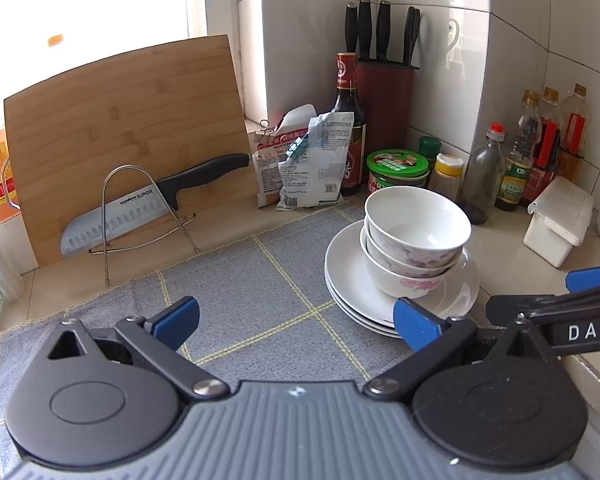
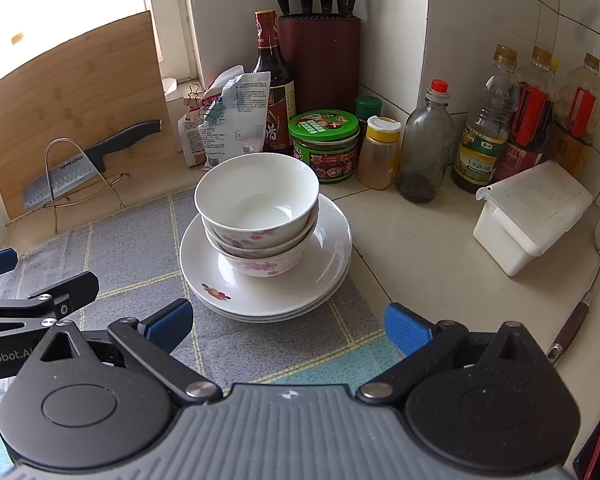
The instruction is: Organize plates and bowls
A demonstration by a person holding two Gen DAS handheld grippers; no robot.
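Bowls (image 2: pixel 256 216) sit stacked on plates (image 2: pixel 324 264) at mat (image 2: pixel 132 264) edge.

SUPOR on knife blade (image 1: pixel 112 224), DAS on right gripper (image 1: pixel 588 330)

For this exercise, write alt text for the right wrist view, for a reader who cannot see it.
Three nested floral bowls sit on stacked white plates on a grey checked cloth, ahead of the open, empty right gripper. Sauce bottles, jars and a knife block line the tiled corner behind.

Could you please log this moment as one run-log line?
left tongs open, empty | right tongs open, empty | bowls stacked on plates
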